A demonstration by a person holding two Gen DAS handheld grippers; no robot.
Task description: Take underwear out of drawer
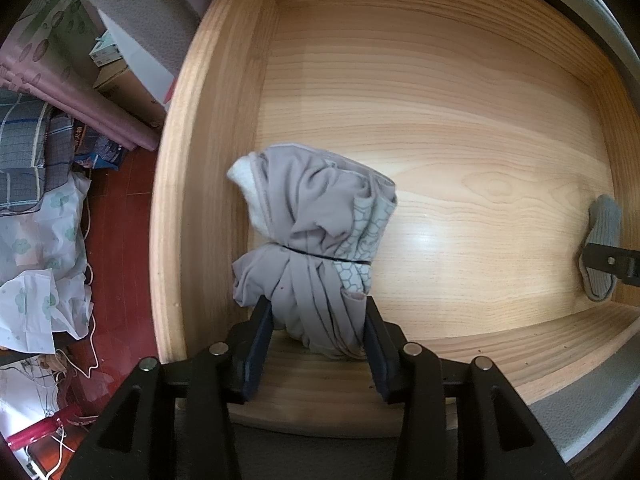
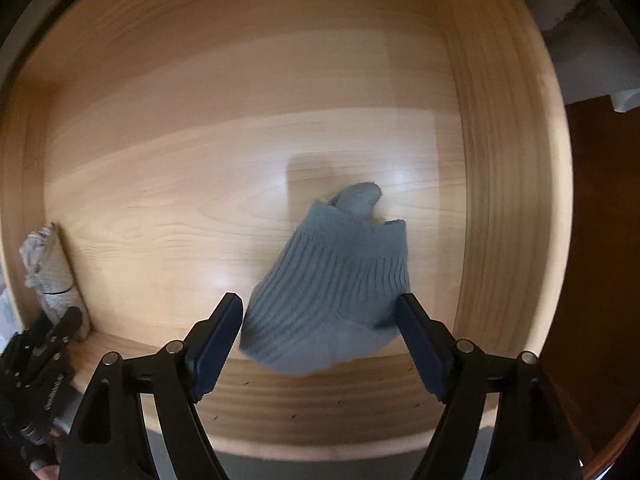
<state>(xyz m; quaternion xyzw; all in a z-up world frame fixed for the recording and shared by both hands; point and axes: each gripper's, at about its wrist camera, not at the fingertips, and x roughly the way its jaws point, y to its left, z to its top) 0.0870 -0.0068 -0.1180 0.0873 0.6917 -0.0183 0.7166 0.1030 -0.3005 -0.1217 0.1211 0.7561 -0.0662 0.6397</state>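
Observation:
A grey underwear bundle (image 1: 312, 240), tied round the middle with a thin black band, lies near the left wall of the open wooden drawer (image 1: 192, 168). My left gripper (image 1: 318, 312) points down, shut on the bundle's near end, fabric filling the gap between the pads. The right wrist view shows the same bundle (image 2: 48, 272) and the left gripper (image 2: 52, 336) at the far left. A blue-grey ribbed sock (image 2: 332, 280), blurred, sits between the spread fingers of my right gripper (image 2: 320, 300), which is open. From the left wrist view the sock (image 1: 602, 240) is at the drawer's right end.
The drawer's bottom (image 2: 200, 140) is bare pale wood with raised walls (image 2: 500, 160) all round. Left of the drawer, on a red floor, are cardboard boxes (image 1: 128, 88), plaid fabric (image 1: 24, 152), patterned sheets (image 1: 44, 248) and loose cords.

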